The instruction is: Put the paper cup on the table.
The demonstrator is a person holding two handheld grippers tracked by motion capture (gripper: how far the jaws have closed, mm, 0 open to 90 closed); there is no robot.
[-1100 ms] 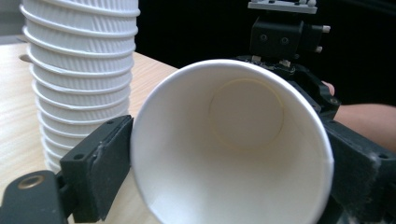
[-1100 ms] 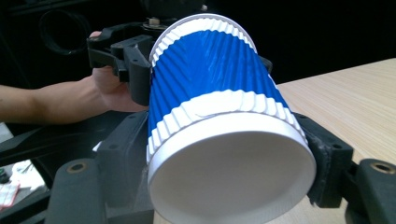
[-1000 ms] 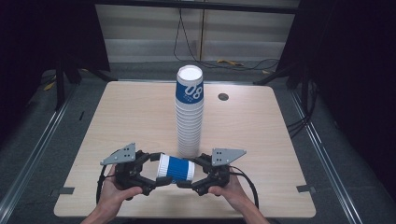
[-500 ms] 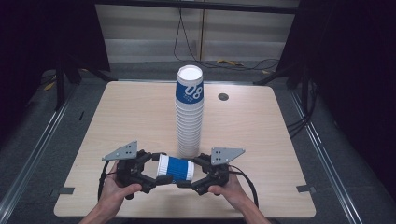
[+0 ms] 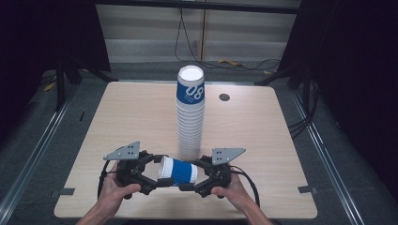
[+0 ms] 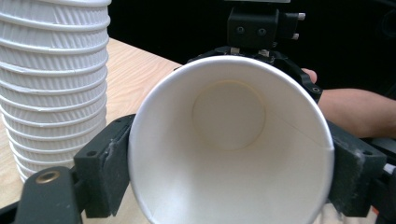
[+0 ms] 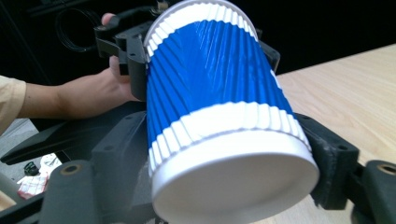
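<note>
Cup [image 5: 179, 171], blue with white bands, lies on its side between my two tools, low over the near edge of the surface [image 5: 263, 126], just in front of the tall cup stack [image 5: 190, 117]. Left tool [image 5: 157, 172] grips the rim end; pads [image 6: 109, 163] press both sides of the open mouth. Right tool [image 5: 192, 180] at the base end has just been opening, cup base between its jaws; pads now look barely touching, if at all. Both hands unmoved against a second ago. My read: handover to the left tool is under way, so the right can back off.
</note>
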